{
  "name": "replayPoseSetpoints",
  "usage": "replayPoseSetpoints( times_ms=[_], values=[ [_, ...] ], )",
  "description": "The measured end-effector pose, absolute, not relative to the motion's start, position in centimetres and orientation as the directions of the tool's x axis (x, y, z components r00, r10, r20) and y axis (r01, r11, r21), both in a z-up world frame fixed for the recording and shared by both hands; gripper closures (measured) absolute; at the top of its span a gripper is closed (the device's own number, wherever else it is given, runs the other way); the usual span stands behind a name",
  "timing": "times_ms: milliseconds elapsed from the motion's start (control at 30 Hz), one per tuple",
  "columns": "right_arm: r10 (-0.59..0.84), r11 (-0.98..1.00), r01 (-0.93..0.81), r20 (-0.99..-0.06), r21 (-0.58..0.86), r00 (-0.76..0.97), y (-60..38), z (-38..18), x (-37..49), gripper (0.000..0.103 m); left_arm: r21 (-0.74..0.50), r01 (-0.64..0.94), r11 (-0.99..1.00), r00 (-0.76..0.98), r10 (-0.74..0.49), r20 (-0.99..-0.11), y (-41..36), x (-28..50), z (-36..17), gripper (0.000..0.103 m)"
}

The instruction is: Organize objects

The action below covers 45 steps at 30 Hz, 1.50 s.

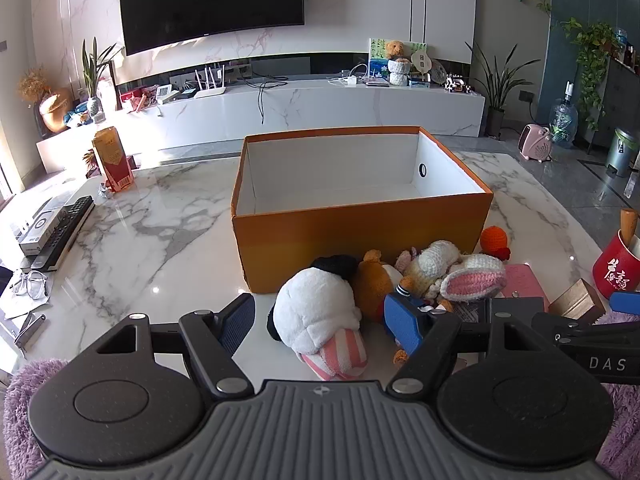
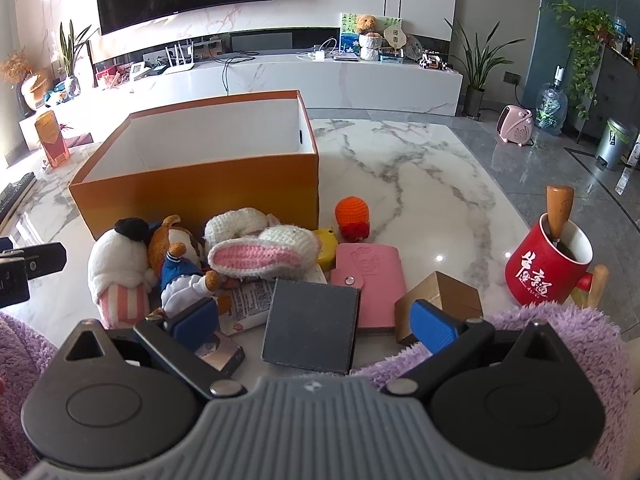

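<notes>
An open orange box (image 1: 360, 236) (image 2: 200, 188), white and empty inside, stands on the marble table. In front of it lies a pile of toys: a white plush with pink-striped legs (image 1: 316, 316) (image 2: 116, 268), a brown bear (image 1: 372, 280) (image 2: 176, 240), a crocheted bunny (image 1: 468, 276) (image 2: 260, 254), an orange crochet ball (image 1: 494, 240) (image 2: 352, 212). A dark flat box (image 2: 312, 328), a pink wallet (image 2: 372, 280) and a gold block (image 2: 444, 300) lie beside them. My left gripper (image 1: 320, 320) is open, its fingers either side of the white plush. My right gripper (image 2: 316, 320) is open around the dark box.
A red mug (image 2: 548, 272) with a wooden handle in it stands at the right. Remote controls (image 1: 64, 232), glasses (image 1: 30, 284) and an orange carton (image 1: 114, 160) sit at the left. A TV console (image 1: 320, 108) lies beyond the table.
</notes>
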State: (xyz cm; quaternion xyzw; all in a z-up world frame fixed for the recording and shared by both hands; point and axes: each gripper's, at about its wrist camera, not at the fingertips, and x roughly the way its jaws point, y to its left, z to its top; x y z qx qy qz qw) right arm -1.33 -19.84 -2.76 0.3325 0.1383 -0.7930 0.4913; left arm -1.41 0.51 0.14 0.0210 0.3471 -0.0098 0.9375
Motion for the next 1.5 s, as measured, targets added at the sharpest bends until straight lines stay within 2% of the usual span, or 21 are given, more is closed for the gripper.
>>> replayPoseSetpoints(
  times_ms=[633, 767, 933, 1033, 1067, 1200, 1233, 1333, 1400, 1467, 1500],
  values=[
    [-0.671, -0.476, 0.871, -0.690, 0.119, -0.272, -20.7, -3.0, -1.6, 0.001, 0.006, 0.046, 0.999, 0.716, -0.029, -0.697, 0.7, -0.7, -0.5, 0.019],
    [-0.670, -0.476, 0.865, -0.703, 0.159, -0.240, -20.9, -3.5, -2.0, 0.002, -0.012, 0.077, 0.997, 0.682, -0.062, -0.729, 0.3, -0.4, -1.1, 0.029],
    [-0.661, -0.446, 0.873, -0.731, 0.198, -0.172, -21.6, -4.6, -2.1, 0.028, -0.061, 0.147, 0.987, 0.624, -0.140, -0.769, -0.6, 0.1, -2.2, 0.046],
    [-0.653, -0.433, 0.881, -0.740, 0.192, -0.160, -21.9, -5.0, -1.9, 0.030, -0.090, 0.174, 0.981, 0.592, -0.177, -0.787, -1.1, 0.5, -2.8, 0.058],
    [-0.652, -0.433, 0.882, -0.740, 0.186, -0.164, -22.0, -5.1, -1.9, 0.030, -0.099, 0.182, 0.978, 0.583, -0.189, -0.790, -1.3, 0.6, -3.0, 0.059],
    [-0.626, -0.458, 0.868, -0.763, 0.193, -0.161, -22.4, -5.7, -2.7, 0.030, -0.112, 0.238, 0.965, 0.527, -0.225, -0.819, -2.5, 1.2, -4.2, 0.058],
    [-0.616, -0.467, 0.860, -0.773, 0.205, -0.150, -22.5, -5.8, -3.2, 0.028, -0.104, 0.251, 0.962, 0.516, -0.224, -0.827, -2.9, 1.3, -4.6, 0.056],
    [-0.612, -0.475, 0.849, -0.781, 0.233, -0.128, -22.7, -6.2, -3.9, 0.025, -0.083, 0.295, 0.952, 0.480, -0.223, -0.849, -3.8, 1.4, -5.9, 0.038],
    [-0.607, -0.479, 0.843, -0.786, 0.246, -0.116, -22.8, -6.4, -4.4, 0.025, -0.093, 0.313, 0.945, 0.449, -0.233, -0.863, -4.2, 1.6, -6.6, 0.035],
    [-0.595, -0.486, 0.835, -0.797, 0.259, -0.099, -23.1, -6.8, -5.0, 0.025, -0.106, 0.321, 0.941, 0.421, -0.242, -0.874, -4.4, 1.8, -7.4, 0.028],
    [-0.589, -0.487, 0.833, -0.802, 0.262, -0.093, -23.2, -6.9, -5.1, 0.025, -0.104, 0.324, 0.941, 0.415, -0.239, -0.878, -4.6, 2.0, -7.8, 0.027]
  ],
)
